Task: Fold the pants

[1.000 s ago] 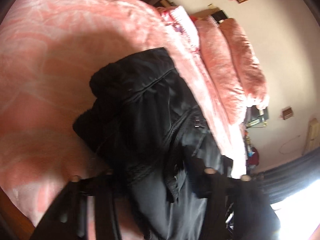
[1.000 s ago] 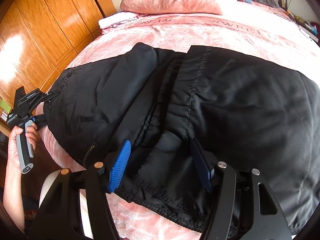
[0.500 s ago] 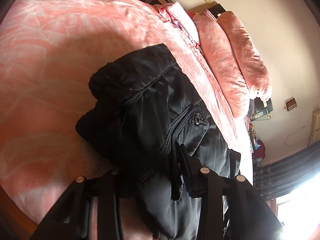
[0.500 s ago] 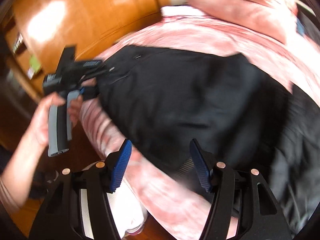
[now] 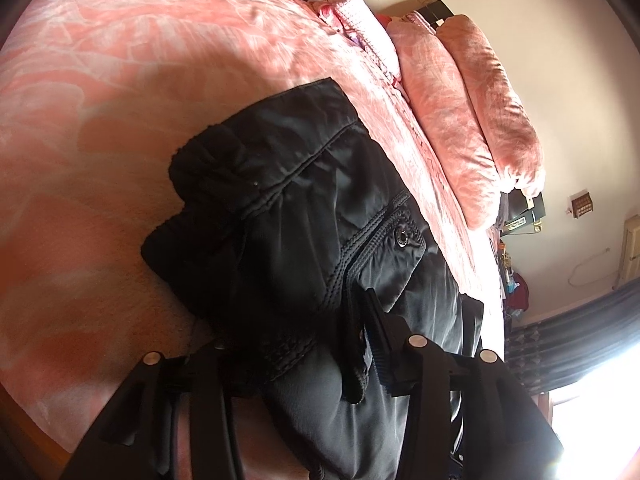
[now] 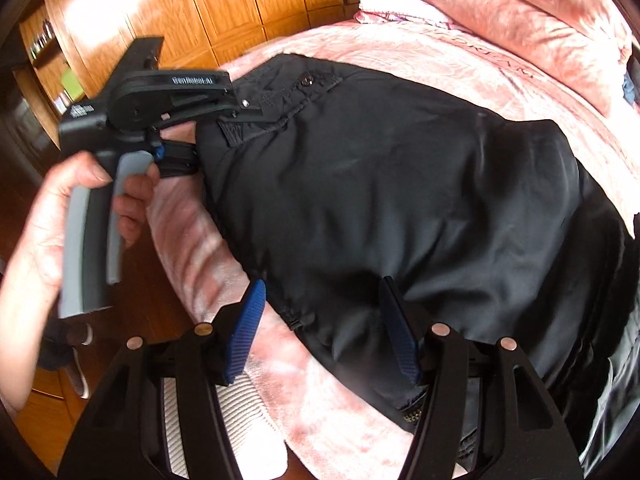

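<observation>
Black pants [image 5: 300, 208] lie folded across the pink bed [image 5: 120, 80]. My left gripper [image 5: 292, 332] has the waistband corner bunched between its jaws, which are opening; one finger is buried under the cloth. In the right wrist view the same left gripper [image 6: 224, 136], held by a hand [image 6: 60, 220], grips the pants [image 6: 400, 180] at their snap-button corner. My right gripper [image 6: 322, 328] hovers open over the near edge of the pants. Its blue pads [image 6: 248, 320] stand apart with the cloth's edge below them, not pinched.
Pink pillows [image 6: 540, 12] and a folded white towel [image 6: 384, 0] lie at the head of the bed [image 6: 400, 40]. A wooden wardrobe [image 6: 180, 12] stands behind the left hand. The bed's edge drops to a wooden floor, where a shoe [image 6: 80, 360] rests.
My right gripper swung left along the pants and rolled, from the seam area to the edge near the waist. The left gripper stayed on the waistband, and its jaws widened slightly.
</observation>
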`<state>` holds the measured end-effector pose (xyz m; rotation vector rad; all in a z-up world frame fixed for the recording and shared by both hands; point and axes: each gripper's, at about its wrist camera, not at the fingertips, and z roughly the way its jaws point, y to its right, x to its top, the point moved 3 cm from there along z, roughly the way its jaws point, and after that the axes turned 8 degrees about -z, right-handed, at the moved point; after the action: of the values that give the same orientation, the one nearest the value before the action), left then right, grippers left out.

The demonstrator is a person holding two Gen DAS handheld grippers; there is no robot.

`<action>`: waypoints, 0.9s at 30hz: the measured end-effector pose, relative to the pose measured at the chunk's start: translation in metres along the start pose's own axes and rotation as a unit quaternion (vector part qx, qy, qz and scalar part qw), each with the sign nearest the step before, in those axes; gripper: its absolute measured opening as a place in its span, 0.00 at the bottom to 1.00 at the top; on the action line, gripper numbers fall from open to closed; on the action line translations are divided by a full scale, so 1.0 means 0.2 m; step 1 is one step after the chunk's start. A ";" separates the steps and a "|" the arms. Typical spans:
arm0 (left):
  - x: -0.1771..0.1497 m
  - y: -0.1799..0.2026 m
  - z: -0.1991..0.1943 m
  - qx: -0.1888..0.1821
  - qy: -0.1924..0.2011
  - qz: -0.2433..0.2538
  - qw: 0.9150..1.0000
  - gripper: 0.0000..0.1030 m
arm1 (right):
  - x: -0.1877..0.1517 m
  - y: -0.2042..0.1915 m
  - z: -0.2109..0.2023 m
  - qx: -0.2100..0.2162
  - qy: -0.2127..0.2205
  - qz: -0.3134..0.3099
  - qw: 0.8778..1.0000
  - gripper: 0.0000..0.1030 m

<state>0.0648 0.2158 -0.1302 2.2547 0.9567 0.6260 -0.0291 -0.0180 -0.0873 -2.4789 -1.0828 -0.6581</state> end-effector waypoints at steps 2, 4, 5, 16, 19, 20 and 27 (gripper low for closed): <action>0.00 0.00 0.00 0.001 -0.001 0.001 1.000 0.43 | 0.01 -0.01 0.03 -0.016 -0.004 -0.007 1.000 0.51; 0.00 0.00 0.00 0.002 -0.003 0.001 1.000 0.44 | 0.02 -0.01 0.05 -0.019 -0.006 -0.006 1.000 0.43; 0.00 0.00 0.00 0.002 -0.004 0.001 1.000 0.45 | 0.02 -0.01 0.05 -0.013 -0.004 -0.003 1.000 0.34; -0.01 0.02 0.01 0.014 -0.005 0.008 1.000 0.49 | 0.02 -0.04 0.00 0.063 0.001 0.010 0.998 0.02; -0.01 0.02 0.02 0.019 -0.002 0.008 1.000 0.50 | 0.01 -0.01 0.04 0.077 -0.006 0.025 0.997 0.08; -0.01 0.03 0.02 0.021 -0.001 0.009 1.000 0.51 | 0.01 0.00 0.04 0.092 -0.003 0.037 0.995 0.12; -0.01 0.05 0.00 0.014 0.010 0.017 1.000 0.37 | -0.05 0.18 -0.20 0.128 0.051 0.116 0.984 0.48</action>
<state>0.0675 0.2089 -0.1231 2.2973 0.9439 0.6551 -0.0185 -0.0657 -0.0646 -2.2758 -0.7720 -0.5337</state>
